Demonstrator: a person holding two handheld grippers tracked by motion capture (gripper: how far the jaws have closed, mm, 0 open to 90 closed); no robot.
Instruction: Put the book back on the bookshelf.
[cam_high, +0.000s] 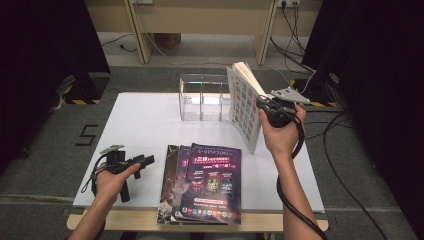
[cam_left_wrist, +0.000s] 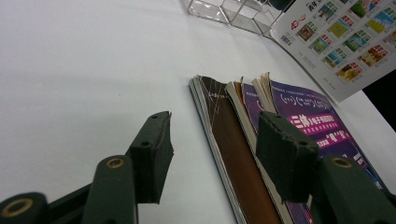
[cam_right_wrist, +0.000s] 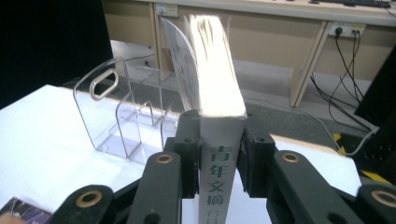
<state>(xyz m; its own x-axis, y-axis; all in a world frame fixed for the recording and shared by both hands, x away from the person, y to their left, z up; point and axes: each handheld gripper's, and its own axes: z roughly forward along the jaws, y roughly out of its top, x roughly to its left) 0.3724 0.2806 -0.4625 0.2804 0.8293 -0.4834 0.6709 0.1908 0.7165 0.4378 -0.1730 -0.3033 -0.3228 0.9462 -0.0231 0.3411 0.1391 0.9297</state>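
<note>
- Left tool (cam_high: 142, 161): it rests low at the near-left of the tabletop (cam_high: 145, 120), pointing right toward the stack of magazines (cam_high: 202, 182). In the left gripper view the pads stand well apart with nothing between them. The hand grips the body from behind, with the forearm entering from the near edge.
- Stack of magazines: three glossy copies lie flat and fanned at the near centre, spines toward the left. Judged thin, floppy and slick; a copy is best lifted at the spine edge, where the pages are bound and will not splay.
- Clear file holder (cam_high: 202, 97): it stands at the far centre, with upright dividers forming slots. Judged rigid and light, so it is liable to slide if pushed.
- Held magazine (cam_high: 245, 102): it is raised off the tabletop, just right of the file holder, standing roughly upright with its cover facing left. It is thicker than the others, yet the front cover bows away from the page block, so it is judged limp at the free end.
- Right tool (cam_high: 261, 106): it is clamped on the held magazine at the spine, one pad on each side, as the right gripper view shows. The right hand is raised, with the forearm angled up from the near right.
</note>
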